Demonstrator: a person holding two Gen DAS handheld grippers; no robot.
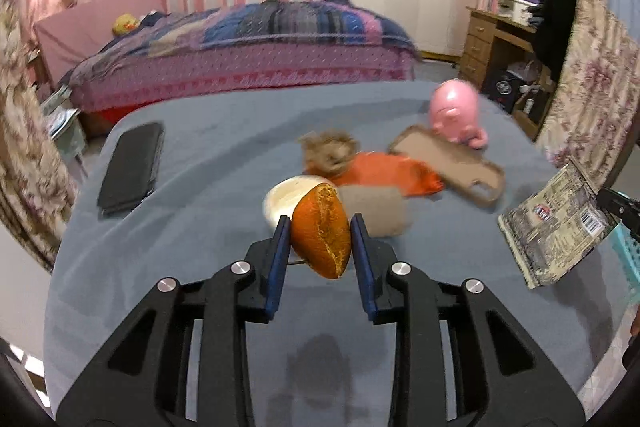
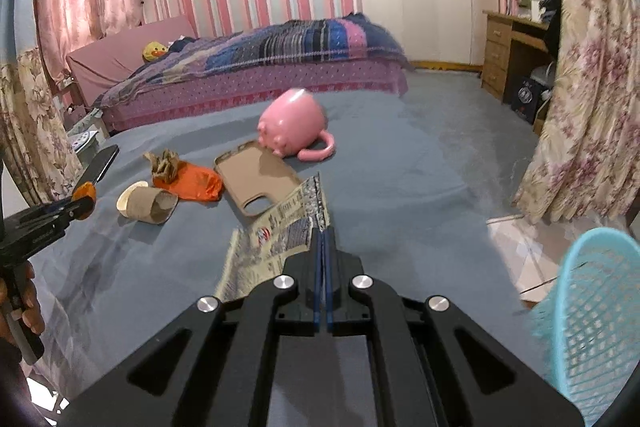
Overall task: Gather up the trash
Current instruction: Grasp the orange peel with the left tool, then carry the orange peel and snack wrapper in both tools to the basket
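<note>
**Both grippers loaded, basket waiting at the right**

Over the grey-blue table (image 1: 168, 211), going left to right: a black phone (image 1: 132, 169) lies flat at the far left edge. Next, the left gripper (image 1: 320, 247) is clamped on a piece of orange peel (image 1: 322, 237), lifted clear of the cloth. Just behind it lie a cardboard roll (image 1: 372, 213), a crumpled brown wad (image 1: 328, 151) on an orange wrapper (image 1: 384, 179), a tan phone case (image 1: 448, 163) and a tipped pink pig mug (image 1: 456, 115). Further right, the right gripper (image 2: 322, 239) has its jaws pressed together on the edge of a printed snack wrapper (image 2: 276, 235), which hangs loose to one side. A turquoise mesh basket (image 2: 596, 311) stands off the right edge, likely the bin.

The risks: the peel is curved and pinched only across its middle, so a quick swing could roll it out. The wrapper is held by a thin edge and may slip or flap against the basket rim and miss. Phone, case and mug are probably not trash; sweeping them up would be a mistake.

The cloth is soft and slightly rumpled. Behind it are a bed (image 2: 256, 67) with a striped quilt, pink striped walls, floral curtains and a wooden desk (image 2: 508, 47).
</note>
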